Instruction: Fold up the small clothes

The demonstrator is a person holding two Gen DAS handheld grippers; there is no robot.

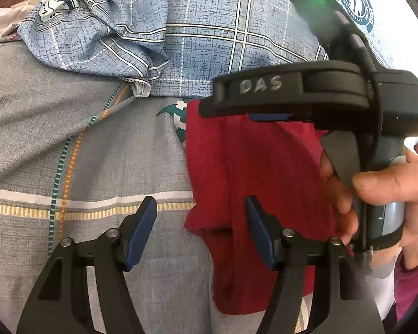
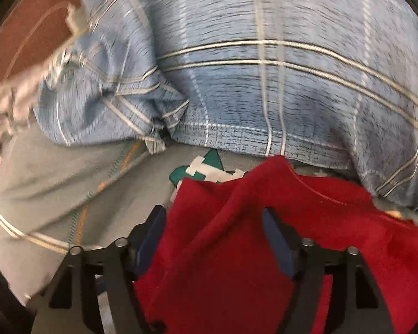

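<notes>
A small red garment (image 1: 253,172) lies on a grey striped bedsheet (image 1: 97,167). My left gripper (image 1: 200,222) is open just above it, with the garment's left edge between its blue pads. My right gripper (image 1: 223,108) reaches in from the right over the garment's far edge; the view does not show how its fingers stand. In the right wrist view the right gripper (image 2: 213,239) is open, and a raised fold of the red garment (image 2: 264,222) lies between its fingers.
A blue plaid pillow or bedding (image 1: 209,27) is bunched up behind the garment and also shows in the right wrist view (image 2: 237,69). A brown floor (image 2: 22,27) shows at far left. A hand (image 1: 390,189) grips the right gripper's handle.
</notes>
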